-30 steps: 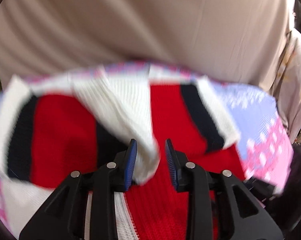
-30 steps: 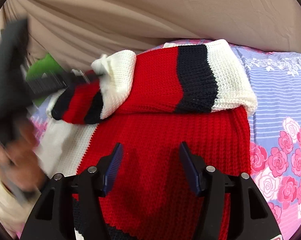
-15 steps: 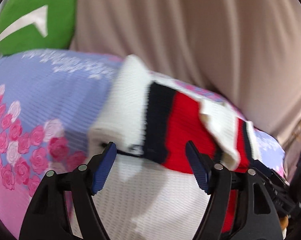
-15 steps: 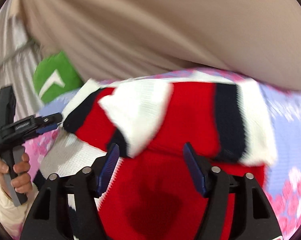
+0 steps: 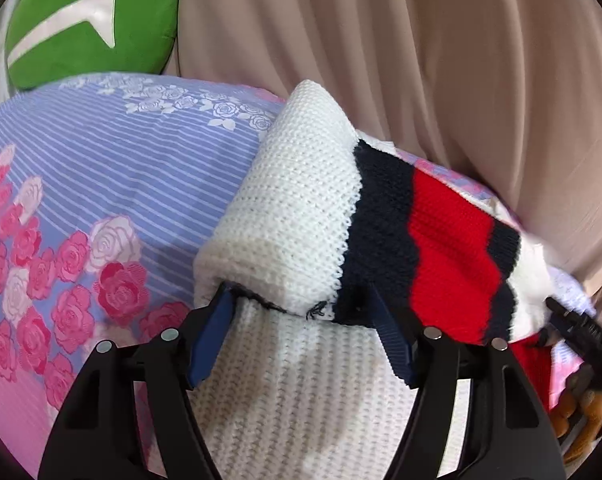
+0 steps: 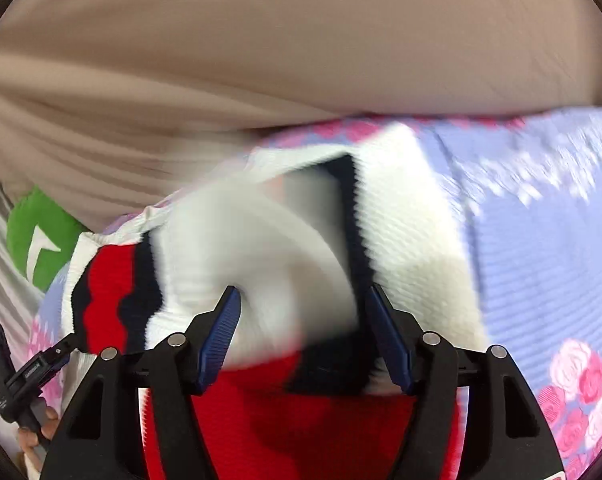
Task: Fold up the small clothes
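A red, white and navy knitted sweater [image 5: 293,208] lies on the flowered bedsheet [image 5: 101,180], both sleeves folded across its body. My left gripper [image 5: 299,294] hovers at the sweater's left side, its jaws wide and closing. The folded sleeve's lower edge lies between them, unpressed. In the blurred right wrist view my right gripper [image 6: 303,292] stands open over the red body [image 6: 301,420]. The white sleeve cuff [image 6: 261,248] sits between its fingertips, not clamped. The left gripper [image 6: 61,350] and its hand appear at that view's left edge.
A green cushion [image 5: 89,20] leans at the back left, also visible as the green cushion [image 6: 41,240] in the right wrist view. Beige draped fabric [image 5: 421,60] closes off the far side of the bed. Flowered sheet [image 6: 541,240] lies bare to the sweater's right.
My left gripper let go of the white sleeve, opened wide and swung to the sweater's left side. My right gripper moved forward to the folded sleeves, its jaws still apart.
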### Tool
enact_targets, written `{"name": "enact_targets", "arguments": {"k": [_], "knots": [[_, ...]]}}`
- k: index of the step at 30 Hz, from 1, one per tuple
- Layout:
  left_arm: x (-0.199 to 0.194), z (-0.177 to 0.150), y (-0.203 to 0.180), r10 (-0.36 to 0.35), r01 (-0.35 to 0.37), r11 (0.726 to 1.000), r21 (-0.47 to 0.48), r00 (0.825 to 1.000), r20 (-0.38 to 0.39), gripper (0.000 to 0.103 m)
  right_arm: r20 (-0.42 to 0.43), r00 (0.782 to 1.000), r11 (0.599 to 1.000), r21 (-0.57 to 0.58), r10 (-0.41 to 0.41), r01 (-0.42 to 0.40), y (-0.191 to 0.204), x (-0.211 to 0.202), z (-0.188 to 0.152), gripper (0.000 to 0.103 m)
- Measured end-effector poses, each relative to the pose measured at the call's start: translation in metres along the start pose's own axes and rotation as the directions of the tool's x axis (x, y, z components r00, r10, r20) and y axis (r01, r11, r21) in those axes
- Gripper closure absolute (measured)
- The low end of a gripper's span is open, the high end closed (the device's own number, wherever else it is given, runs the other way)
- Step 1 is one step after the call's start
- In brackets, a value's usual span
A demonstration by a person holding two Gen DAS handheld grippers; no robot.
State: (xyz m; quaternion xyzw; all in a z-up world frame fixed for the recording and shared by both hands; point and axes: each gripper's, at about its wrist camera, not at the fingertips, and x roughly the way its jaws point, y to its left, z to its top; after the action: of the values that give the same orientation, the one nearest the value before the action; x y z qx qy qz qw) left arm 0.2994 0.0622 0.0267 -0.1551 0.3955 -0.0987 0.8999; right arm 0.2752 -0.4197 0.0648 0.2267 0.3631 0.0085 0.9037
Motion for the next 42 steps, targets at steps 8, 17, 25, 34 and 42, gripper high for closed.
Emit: {"name": "enact_targets", "arguments": {"k": [8,17,25,34,42], "knots": [[0.001,0.017,0.022,-0.112,0.103,0.98,-0.173,0.993,-0.044,0.038,-0.005,0.998,0.996,0.06,0.068,-0.067,-0.001,0.013,0.013,0.05],[-0.039,0.038,0.009,-0.019,0.029,0.992,-0.12,0.996,0.084,0.093,0.254,0.861,0.893,-0.225,0.44,-0.39,0.053,-0.093,0.036,0.093],[0.001,0.01,0.014,0.106,-0.105,0.993,-0.048,0.994,0.01,0.093,0.096,0.992,0.996,-0.051,0.083,-0.079,-0.003,-0.021,0.024,0.096],[0.006,-0.001,0.005,0.138,-0.138,0.99,-0.014,0.989,0.042,0.09,0.078,0.994,0.995,0.081,-0.072,0.065,-0.045,-0.007,0.017,0.097],[0.002,-0.004,0.0,0.146,-0.146,0.989,-0.015,0.988,0.048,0.089,0.026,0.984,0.954,-0.25,0.179,-0.167,0.105,0.006,0.022,0.053]]}}
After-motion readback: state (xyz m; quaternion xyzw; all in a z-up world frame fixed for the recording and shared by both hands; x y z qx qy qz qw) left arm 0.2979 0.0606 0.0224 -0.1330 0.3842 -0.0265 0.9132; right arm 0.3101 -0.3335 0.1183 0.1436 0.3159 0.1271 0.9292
